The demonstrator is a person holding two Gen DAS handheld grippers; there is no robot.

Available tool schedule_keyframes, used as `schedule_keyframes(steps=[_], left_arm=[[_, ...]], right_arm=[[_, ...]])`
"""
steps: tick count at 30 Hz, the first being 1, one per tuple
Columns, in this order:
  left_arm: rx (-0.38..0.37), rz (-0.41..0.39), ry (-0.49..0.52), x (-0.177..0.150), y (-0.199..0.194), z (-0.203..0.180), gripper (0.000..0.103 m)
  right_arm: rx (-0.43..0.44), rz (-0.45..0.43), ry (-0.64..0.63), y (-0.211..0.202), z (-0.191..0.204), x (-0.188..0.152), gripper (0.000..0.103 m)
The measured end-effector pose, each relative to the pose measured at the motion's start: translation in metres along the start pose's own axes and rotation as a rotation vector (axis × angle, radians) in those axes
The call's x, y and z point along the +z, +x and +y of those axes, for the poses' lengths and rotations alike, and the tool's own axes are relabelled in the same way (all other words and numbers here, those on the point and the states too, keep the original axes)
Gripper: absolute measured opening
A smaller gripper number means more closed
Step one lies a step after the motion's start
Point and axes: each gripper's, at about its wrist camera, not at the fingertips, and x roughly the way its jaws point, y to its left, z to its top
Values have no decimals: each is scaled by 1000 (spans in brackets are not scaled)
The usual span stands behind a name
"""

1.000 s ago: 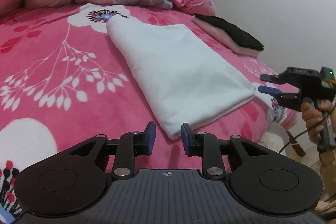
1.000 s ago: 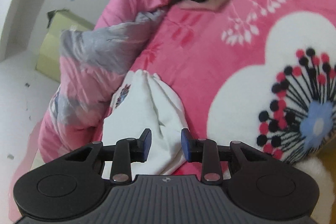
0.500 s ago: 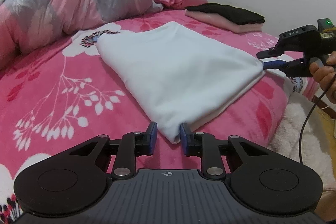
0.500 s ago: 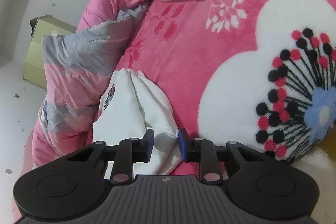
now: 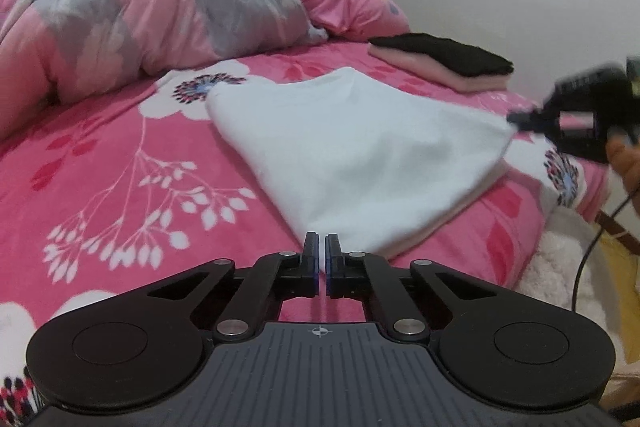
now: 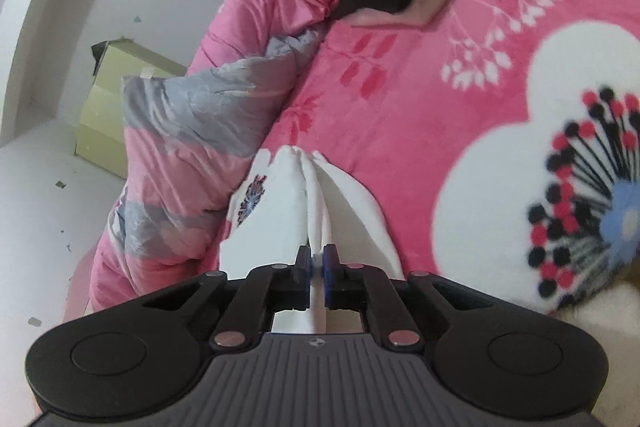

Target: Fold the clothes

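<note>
Nearby, a folded stack (image 5: pixel 444 65) lies beyond the white garment (image 5: pixel 352 155); both tools (image 5: pixel 321 247) (image 6: pixel 317 259) just clamped its corners.

Your left wrist view looks low across the bed (image 5: pixel 100 187) from close by, your right one faces it rolled sideways, both sharing the white garment (image 5: pixel 352 155).

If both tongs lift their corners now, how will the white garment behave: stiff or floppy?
Probably floppy: the white garment bunches into soft pleats where the right tongs pinch it. It looks light and thin, lying flat in layers on the bedspread. The middle would likely sag between the right tongs and the left tongs.
</note>
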Motion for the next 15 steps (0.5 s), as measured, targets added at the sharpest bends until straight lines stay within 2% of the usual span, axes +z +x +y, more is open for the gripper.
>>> schedule_keyframes(steps=[3, 9, 15], left_arm=[[1, 6, -12, -3, -1, 6, 2], [-21, -29, 71, -2, -8, -8, 7], [-15, 8, 241, -2, 6, -36, 9]], right_arm=[[-14, 27, 53, 7, -15, -7, 5], [-8, 15, 31, 6, -11, -5, 5], [-4, 23, 43, 8, -16, -2, 5]])
